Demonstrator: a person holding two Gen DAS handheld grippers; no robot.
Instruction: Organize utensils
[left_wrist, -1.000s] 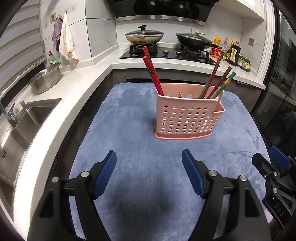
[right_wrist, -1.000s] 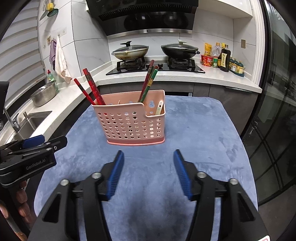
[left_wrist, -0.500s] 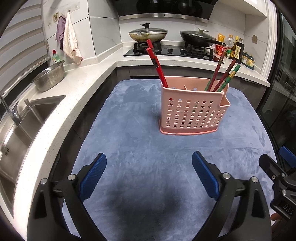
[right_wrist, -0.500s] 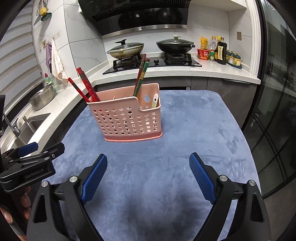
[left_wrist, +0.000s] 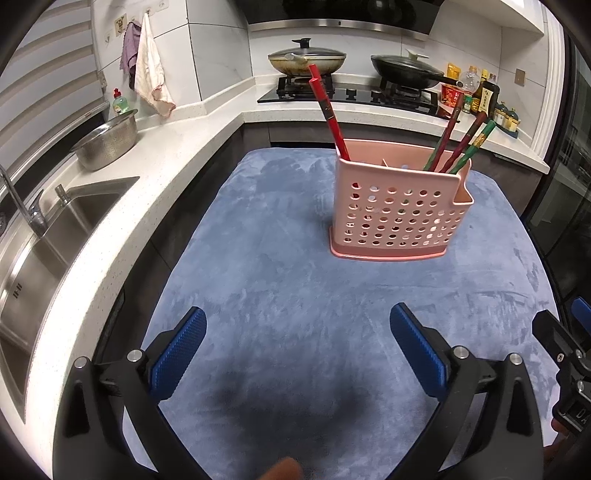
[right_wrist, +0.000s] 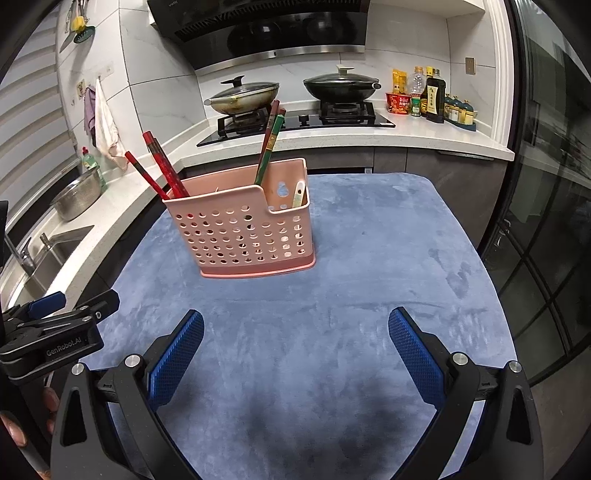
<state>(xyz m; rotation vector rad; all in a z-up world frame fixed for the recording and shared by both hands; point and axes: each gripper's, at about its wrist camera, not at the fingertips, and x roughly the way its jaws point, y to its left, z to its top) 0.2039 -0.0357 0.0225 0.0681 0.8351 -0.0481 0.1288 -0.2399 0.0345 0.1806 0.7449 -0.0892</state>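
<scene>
Both the left hand-held gripper (left_wrist: 297, 345) and right hand-held gripper (right_wrist: 295, 343) gape released, low in frame, well below the pink utensil basket (right_wrist: 240, 232).

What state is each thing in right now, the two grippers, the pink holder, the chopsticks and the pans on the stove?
left gripper: open, empty
right gripper: open, empty
pink holder: upright on the blue mat
red chopsticks: leaning in its left end
red and green chopsticks: leaning further right in it
two pans: lidded
</scene>
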